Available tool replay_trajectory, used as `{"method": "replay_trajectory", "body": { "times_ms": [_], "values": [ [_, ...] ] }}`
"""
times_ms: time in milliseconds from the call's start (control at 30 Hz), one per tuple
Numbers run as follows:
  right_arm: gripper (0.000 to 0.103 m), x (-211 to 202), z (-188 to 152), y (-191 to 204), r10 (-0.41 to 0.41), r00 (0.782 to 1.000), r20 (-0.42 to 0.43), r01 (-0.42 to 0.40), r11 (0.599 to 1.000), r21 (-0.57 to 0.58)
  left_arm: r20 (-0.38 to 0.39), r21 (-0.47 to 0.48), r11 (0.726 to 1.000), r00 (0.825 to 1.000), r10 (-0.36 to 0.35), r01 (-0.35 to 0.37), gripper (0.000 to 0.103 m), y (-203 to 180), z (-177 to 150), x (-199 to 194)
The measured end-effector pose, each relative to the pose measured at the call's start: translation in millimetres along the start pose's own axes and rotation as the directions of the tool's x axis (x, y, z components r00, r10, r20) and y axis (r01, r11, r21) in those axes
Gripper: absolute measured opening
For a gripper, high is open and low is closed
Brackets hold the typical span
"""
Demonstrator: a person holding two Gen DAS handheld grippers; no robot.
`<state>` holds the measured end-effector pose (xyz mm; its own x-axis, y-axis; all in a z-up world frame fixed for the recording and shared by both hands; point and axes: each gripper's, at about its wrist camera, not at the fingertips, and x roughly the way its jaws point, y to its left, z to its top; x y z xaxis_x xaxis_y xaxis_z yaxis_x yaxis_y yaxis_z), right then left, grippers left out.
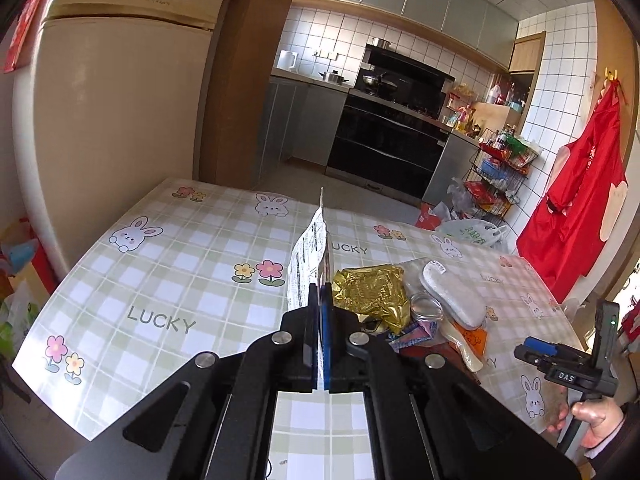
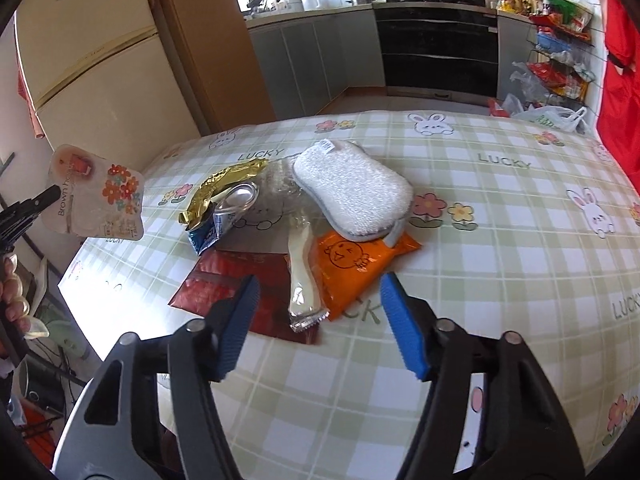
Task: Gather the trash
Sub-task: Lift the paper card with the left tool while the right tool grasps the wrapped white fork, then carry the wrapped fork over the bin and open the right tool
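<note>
broad bench (image 2: pixel 500 240) under a green plaid cloth printed with rabbits, flowers and "lucky", cream fridge (image 1: pixel 112 112) behind its far left corner. trash heaped together near the bench's middle: white sponge pad (image 2: pixel 352 190) lying on top, over the upper end of an orange snack packet (image 2: pixel 352 268); dark red foil packet (image 2: pixel 240 288) flat beside it, a slim cream sachet (image 2: pixel 302 280) crossing between the two; crumpled gold wrapper (image 2: pixel 224 188) at the heap's far left with a blue-and-silver wrapper (image 2: pixel 208 234) just below it.

left gripper (image 1: pixel 320 320) raised above the bench, left of the heap, fingers (image 1: pixel 327 328) pressed together on a flat printed packet (image 2: pixel 96 192), held by its edge and standing upright, clear of the cloth. holding hand (image 2: pixel 14 300) partly visible at the right view's left border.

right gripper (image 2: pixel 318 324) hovering low in front of the heap, tilted down toward it, blue-padded fingers (image 2: pixel 404 328) spread wide with nothing between them, tips just short of the orange packet and red foil. right hand (image 1: pixel 596 420) wrapped around its handle.
</note>
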<state>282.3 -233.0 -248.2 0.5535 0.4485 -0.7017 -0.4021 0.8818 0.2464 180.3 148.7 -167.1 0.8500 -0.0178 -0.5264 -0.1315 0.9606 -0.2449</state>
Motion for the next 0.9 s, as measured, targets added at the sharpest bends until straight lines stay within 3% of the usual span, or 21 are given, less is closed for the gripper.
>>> {"method": "replay_trajectory", "body": {
  "times_ms": [133, 467, 567, 667, 900],
  "values": [
    [0.046, 28, 8, 8, -0.012, 0.999, -0.044, 0.01, 0.999, -0.048, -0.007, -0.033, 0.999, 1.0, -0.003, 0.003, 0.002, 5, -10, -5],
    [0.041, 88, 24, 25, -0.05, 0.989, -0.139, 0.041, 0.997, -0.069, -0.005, -0.058, 0.998, 0.999, -0.039, 0.039, 0.002, 3, -15, -12],
    [0.03, 99, 25, 22, -0.076, 0.985, -0.157, 0.069, 0.996, -0.048, -0.008, -0.051, 0.997, 0.999, -0.05, 0.049, 0.002, 0, -15, -13],
    [0.019, 100, 24, 20, -0.065, 0.986, -0.152, 0.062, 0.998, -0.025, -0.012, -0.047, 0.997, 0.998, -0.059, 0.058, 0.002, -1, -16, -14],
    [0.017, 71, 21, 19, -0.045, 0.995, -0.086, 0.046, 0.999, 0.009, -0.017, -0.045, 0.996, 0.997, -0.072, 0.071, 0.002, -6, -17, -18]
  ]
}}
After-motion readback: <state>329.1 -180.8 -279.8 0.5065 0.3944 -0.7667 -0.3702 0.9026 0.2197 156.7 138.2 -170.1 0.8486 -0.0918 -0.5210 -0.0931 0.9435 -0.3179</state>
